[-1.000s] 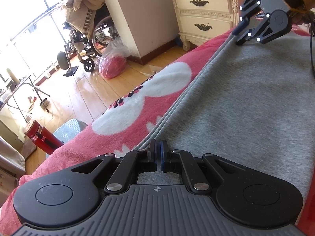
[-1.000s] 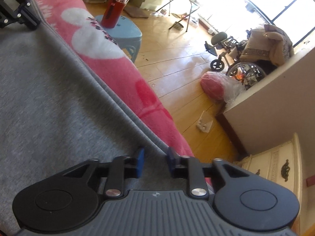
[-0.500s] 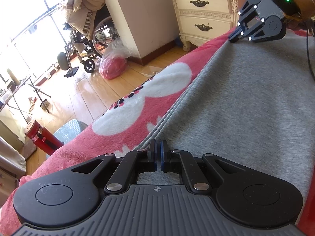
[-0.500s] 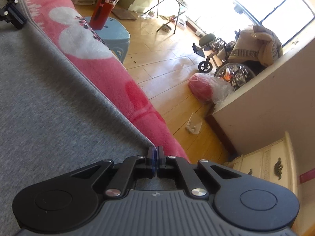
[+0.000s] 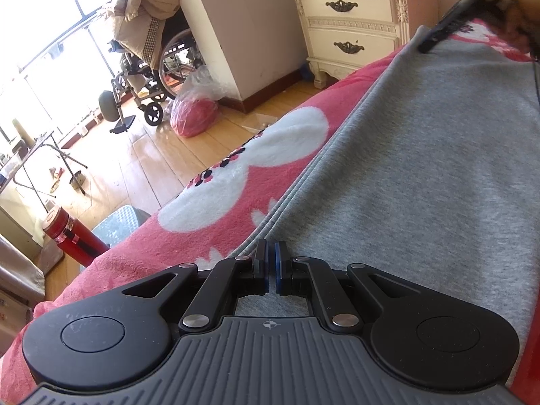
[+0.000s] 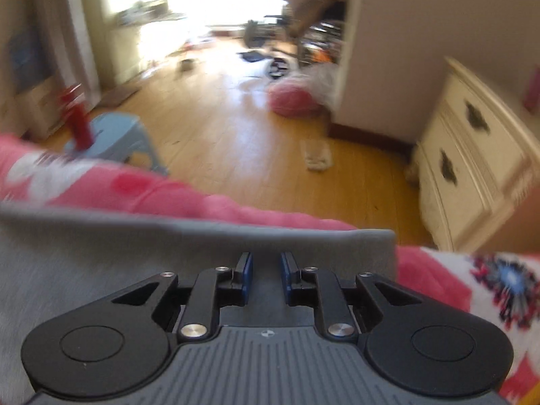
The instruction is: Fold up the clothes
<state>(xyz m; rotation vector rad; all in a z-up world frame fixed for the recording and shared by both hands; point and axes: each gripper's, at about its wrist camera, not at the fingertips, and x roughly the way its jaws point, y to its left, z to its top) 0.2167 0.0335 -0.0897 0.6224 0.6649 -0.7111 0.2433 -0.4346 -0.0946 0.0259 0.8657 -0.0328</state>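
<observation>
**Grey garment half-pinned at the bed's edge**

Left wrist view: the left gripper (image 5: 271,266) has its jaws closed at the near edge of the grey garment (image 5: 422,175), which lies spread on the pink blanket (image 5: 236,182); whether cloth is actually pinched between the pads I cannot tell. The right gripper (image 5: 435,35) is at the far corner, edge-on. If the near hold is only a nip on one layer, a pull from the far end would likely drag the stacked hems apart and skew the fold. The garment runs close to the side of the bed, so a slip could send it onto the floor (image 5: 152,155).

Right wrist view: blurred. The right gripper (image 6: 266,270) has just been opening, and its jaws stand apart over the garment's corner (image 6: 354,246), with nothing pressed between them. Closing now risks catching the blanket (image 6: 236,207) too.

Around: a dresser (image 6: 472,155), a red bottle (image 5: 67,233) on a blue stool (image 6: 121,135), a wheelchair (image 5: 152,67) and a bagged red bundle (image 5: 194,118). All stand off the bed, and nothing blocks the fold.
</observation>
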